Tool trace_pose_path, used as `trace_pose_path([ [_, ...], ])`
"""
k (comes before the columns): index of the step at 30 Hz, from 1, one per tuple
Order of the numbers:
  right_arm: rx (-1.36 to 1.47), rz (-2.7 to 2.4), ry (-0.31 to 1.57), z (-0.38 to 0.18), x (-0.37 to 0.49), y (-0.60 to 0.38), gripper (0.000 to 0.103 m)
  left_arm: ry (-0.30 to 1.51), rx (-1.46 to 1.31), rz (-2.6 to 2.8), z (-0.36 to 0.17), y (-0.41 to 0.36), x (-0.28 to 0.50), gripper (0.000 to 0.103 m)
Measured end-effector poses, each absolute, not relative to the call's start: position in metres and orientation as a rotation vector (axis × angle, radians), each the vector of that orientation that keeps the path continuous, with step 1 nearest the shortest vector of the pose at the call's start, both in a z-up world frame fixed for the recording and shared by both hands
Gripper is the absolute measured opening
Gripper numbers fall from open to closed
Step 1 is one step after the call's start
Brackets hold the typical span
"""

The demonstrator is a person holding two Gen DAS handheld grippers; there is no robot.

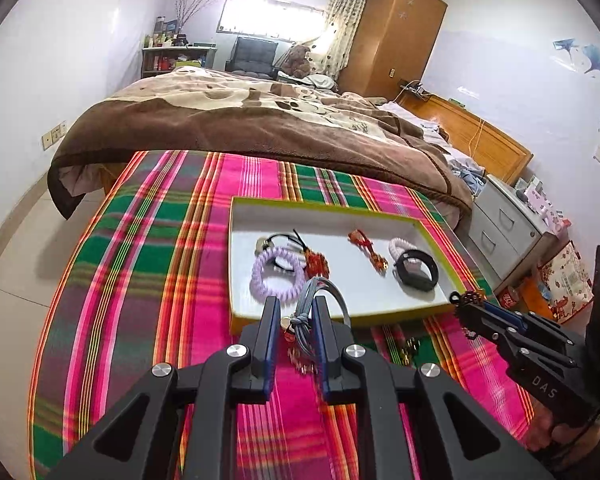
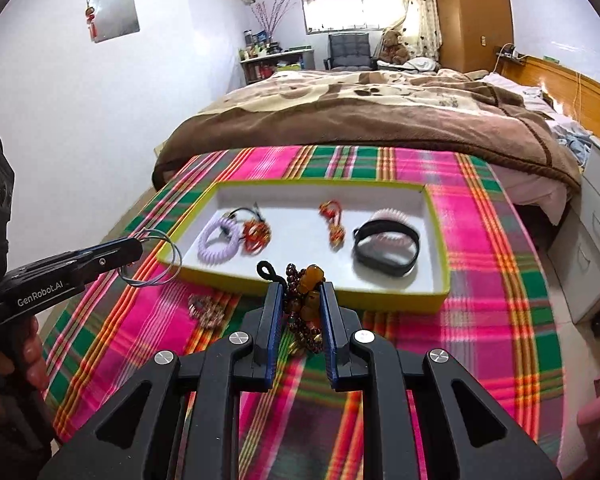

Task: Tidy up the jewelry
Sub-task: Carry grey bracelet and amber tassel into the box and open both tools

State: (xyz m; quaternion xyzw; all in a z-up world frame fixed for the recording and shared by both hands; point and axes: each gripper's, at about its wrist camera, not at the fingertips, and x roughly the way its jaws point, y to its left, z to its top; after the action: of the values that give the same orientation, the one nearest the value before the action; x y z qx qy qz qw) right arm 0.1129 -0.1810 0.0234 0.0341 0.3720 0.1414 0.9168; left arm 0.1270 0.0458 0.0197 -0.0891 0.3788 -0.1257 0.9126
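Observation:
A white tray with a yellow-green rim (image 1: 332, 316) (image 2: 308, 284) lies on the plaid cloth. In it are a lilac coil bracelet (image 1: 277, 276) (image 2: 217, 243), red knotted charms (image 1: 368, 248) (image 2: 332, 224), a black band (image 1: 416, 270) (image 2: 386, 246) and a pink coil bracelet (image 1: 400, 245). My left gripper (image 1: 296, 306) (image 2: 138, 245) is shut on a grey-blue cord necklace (image 1: 306, 300) (image 2: 152, 258) just before the tray's near edge. My right gripper (image 2: 300, 290) (image 1: 462, 300) is shut on a dark bead bracelet with amber beads (image 2: 306, 288), near the tray's front rim.
The plaid cloth (image 1: 160, 240) covers a table in front of a bed with a brown blanket (image 1: 260, 120). A small beaded piece (image 2: 206, 310) lies on the cloth before the tray, and gold bits (image 1: 408, 350) too. Grey drawers (image 1: 508, 224) stand to the right.

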Motion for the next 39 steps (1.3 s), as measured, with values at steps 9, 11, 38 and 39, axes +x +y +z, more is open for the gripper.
trace_pose_path([
  [9,0.059,0.270,0.784,0.022,0.156,-0.185,0.019,0.797,-0.197,-0.246,0.016,0.043,0.175,0.016],
  [11,0.058,0.273,0.794,0.019,0.167,-0.183,0.019,0.800,-0.193,-0.241,0.015,0.043,0.185,0.016],
  [38,-0.010,0.255,0.882,-0.028,0.218,-0.157,0.019,0.889,-0.143,-0.158,-0.030,0.043,0.242,0.016],
  [39,-0.014,0.255,0.881,-0.028,0.218,-0.158,0.019,0.889,-0.146,-0.170,-0.031,0.042,0.241,0.016],
])
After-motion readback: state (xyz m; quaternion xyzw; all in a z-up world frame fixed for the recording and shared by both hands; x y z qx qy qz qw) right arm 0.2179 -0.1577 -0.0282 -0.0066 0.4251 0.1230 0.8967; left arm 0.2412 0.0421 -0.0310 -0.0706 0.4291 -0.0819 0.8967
